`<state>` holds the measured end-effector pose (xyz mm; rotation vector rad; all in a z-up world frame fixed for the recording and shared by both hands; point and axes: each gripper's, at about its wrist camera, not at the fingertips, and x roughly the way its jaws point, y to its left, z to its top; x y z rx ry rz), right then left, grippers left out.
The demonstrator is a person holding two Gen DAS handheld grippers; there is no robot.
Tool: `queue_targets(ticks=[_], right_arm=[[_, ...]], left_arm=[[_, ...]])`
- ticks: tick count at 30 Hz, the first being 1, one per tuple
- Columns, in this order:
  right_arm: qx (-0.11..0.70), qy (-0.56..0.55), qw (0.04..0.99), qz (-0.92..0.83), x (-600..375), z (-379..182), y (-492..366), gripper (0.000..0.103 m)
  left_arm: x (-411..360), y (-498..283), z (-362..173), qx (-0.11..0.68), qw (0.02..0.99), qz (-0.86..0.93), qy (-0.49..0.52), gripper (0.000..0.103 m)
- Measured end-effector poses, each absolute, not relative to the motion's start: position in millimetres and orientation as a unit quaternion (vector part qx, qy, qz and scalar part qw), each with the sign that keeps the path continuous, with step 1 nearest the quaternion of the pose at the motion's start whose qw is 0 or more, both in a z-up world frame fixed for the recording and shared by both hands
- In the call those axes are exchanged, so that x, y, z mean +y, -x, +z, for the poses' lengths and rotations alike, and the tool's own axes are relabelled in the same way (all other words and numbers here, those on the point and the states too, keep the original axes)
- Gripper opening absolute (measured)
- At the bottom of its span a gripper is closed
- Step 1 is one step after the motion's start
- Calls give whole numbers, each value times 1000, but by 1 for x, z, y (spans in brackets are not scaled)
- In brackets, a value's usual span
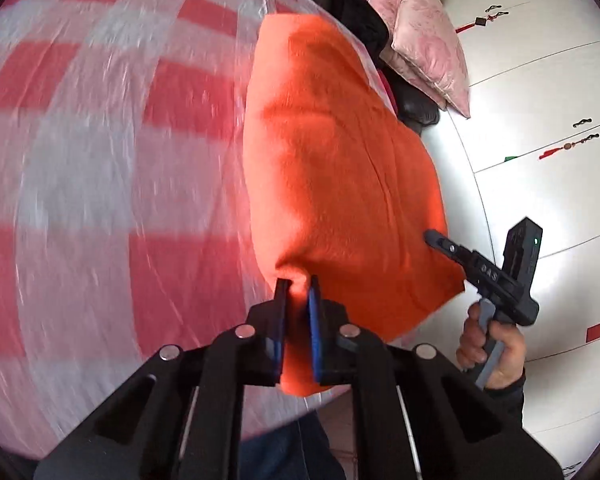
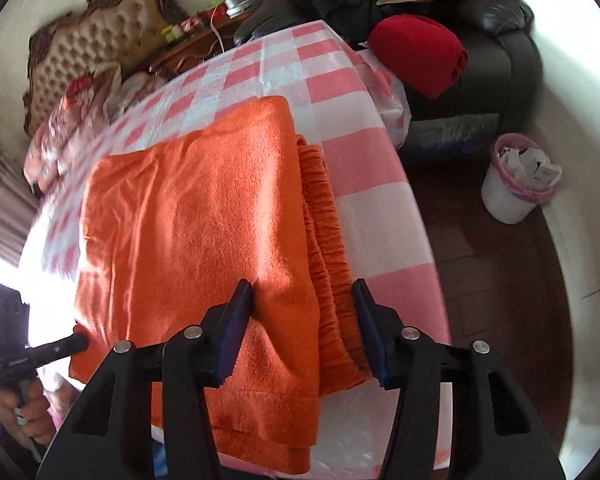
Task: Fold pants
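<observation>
The orange fleece pants [image 2: 204, 216] lie folded on the red-and-white checked bed cover [image 2: 352, 120], elastic waistband [image 2: 324, 216] at the right edge. My left gripper [image 1: 298, 292] is shut on a bunched near edge of the pants [image 1: 332, 160]. My right gripper [image 2: 304, 312] is open, its fingers straddling the waistband end of the pants; it also shows in the left wrist view [image 1: 434, 238], touching the pants' right side. The left gripper shows in the right wrist view [image 2: 80, 340] at the pants' left corner.
A red folded cloth [image 2: 420, 54] lies on a black leather seat [image 2: 496, 52] past the bed. Pink pillows [image 1: 424, 36] and dark clothes [image 1: 340, 4] sit behind. A white bin [image 2: 514, 178] stands on the dark floor. White wardrobe doors [image 1: 540, 128] are to the right.
</observation>
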<state>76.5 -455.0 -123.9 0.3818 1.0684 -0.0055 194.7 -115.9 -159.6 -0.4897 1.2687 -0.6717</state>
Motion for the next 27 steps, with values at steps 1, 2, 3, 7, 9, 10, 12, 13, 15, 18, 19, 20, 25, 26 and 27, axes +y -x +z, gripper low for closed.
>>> queue_targets(ticks=[1,2,3,7,9,10,12,13,15,18,19,20,25,26,27], right_arm=[[499,-189,846,-6,-455,-125,-81,49],[493,-192,849,-7,-454,-125,-84,49],[486,-191,853,-9,-453,-126,-87,49],[477,-171,861,-42,-445,-120,-87,49],[458,-108,878,-84,-432,-103,-78,53],[445,-79,887,-96,-424,-94,-75,54],[418,-46,902,-101,-409,-77,-75,61],[399,-32,911,-97,-396,-67,-78,68],[386,3,918,-95,-377,-60,-92,72],[380,22,918,-110,-365,-59,-121,72],[382,13,917,-110,-366,-61,-133,73],[395,-3,912,-111,-371,-67,-151,73],[466,9,874,-140,-384,-113,-195,72],[469,5,872,-140,-386,-119,-194,74],[468,1,873,-137,-388,-125,-192,74]], left_arm=[[-116,-200,-159,571,731,-304,216,9],[-115,-199,-158,569,734,-304,212,9],[-114,-199,-160,569,733,-307,211,9],[-106,-189,-150,560,752,-288,196,34],[-105,-172,-130,522,791,-278,156,34],[-111,-167,-119,493,817,-271,123,34],[-130,-168,-99,433,863,-253,67,35],[-142,-169,-92,405,879,-250,32,36],[-176,-177,-82,355,901,-246,-43,38],[-207,-207,-81,352,905,-225,-80,42],[-215,-218,-81,350,907,-216,-86,44],[-224,-234,-85,361,904,-205,-101,44],[-235,-286,-119,456,867,-171,-101,41],[-235,-286,-124,456,866,-175,-105,42],[-234,-280,-123,443,872,-176,-114,42]])
